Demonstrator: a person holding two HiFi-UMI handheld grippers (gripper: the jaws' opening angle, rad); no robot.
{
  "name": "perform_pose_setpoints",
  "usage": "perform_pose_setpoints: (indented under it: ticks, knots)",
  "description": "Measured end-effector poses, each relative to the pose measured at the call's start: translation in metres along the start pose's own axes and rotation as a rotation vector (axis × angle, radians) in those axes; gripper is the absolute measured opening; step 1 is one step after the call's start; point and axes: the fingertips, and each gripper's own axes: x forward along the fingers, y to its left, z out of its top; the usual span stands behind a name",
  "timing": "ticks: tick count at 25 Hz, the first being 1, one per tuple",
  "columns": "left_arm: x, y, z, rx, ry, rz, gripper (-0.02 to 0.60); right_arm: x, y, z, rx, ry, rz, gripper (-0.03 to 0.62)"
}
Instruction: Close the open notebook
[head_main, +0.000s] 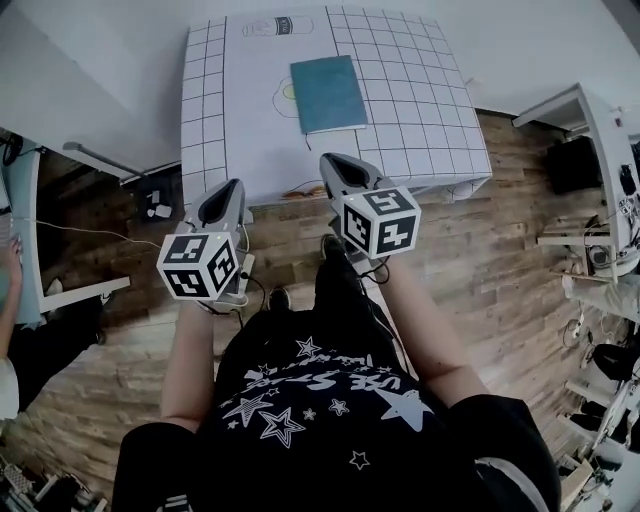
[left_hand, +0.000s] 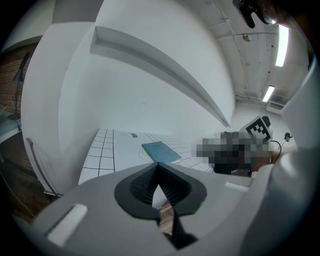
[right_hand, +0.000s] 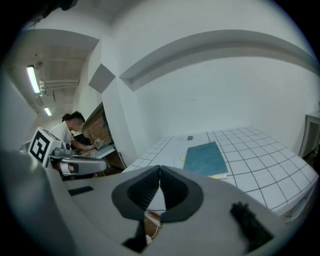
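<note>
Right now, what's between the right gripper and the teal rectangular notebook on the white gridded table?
Nothing: only bare white gridded table separates the right gripper from the teal rectangular notebook, clear in the head view.

- The scene is viewed from the head, steeply downward, with the table (head_main: 400, 150) well away at the frame's top.
- From the left gripper (left_hand: 159, 165), the tabletop is viewed low and obliquely, from off its near edge.
- From the right gripper (right_hand: 159, 169), the same low view is given.
- The gridded tabletop and the notebook (head_main: 327, 93) are shared by all three views.
</note>
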Motion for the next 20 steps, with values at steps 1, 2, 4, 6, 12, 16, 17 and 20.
perform_pose_setpoints:
  ticks: [1,2,4,6,12,16,17,20]
  knots:
    - [-0.004,-0.003,-0.001,0.008,-0.003,-0.016,0.009,-0.007,0.005,-0.001,0.001,-0.011,-0.008,0.015]
    - [-0.008,-0.006,-0.002,0.015,-0.005,-0.033,0.009,-0.013,0.010,-0.002,0.001,-0.021,-0.017,0.015]
    - [-0.015,-0.011,-0.003,0.030,-0.009,-0.063,0.009,-0.023,0.019,-0.003,0.002,-0.037,-0.038,0.015]
    - [-0.022,-0.015,-0.002,0.047,-0.013,-0.089,0.009,-0.033,0.028,-0.005,0.006,-0.049,-0.059,0.015]
    - [-0.038,-0.028,-0.005,0.066,-0.027,-0.159,0.009,-0.062,0.047,-0.019,0.014,-0.060,-0.128,0.015]
    - [-0.045,-0.040,-0.007,0.070,-0.036,-0.178,0.009,-0.079,0.049,-0.020,0.006,-0.065,-0.149,0.015]
    - [-0.046,-0.042,-0.007,0.070,-0.040,-0.178,0.009,-0.082,0.049,-0.019,0.000,-0.067,-0.148,0.015]
    - [-0.049,-0.054,-0.006,0.070,-0.057,-0.170,0.009,-0.093,0.048,-0.016,-0.020,-0.076,-0.136,0.015]
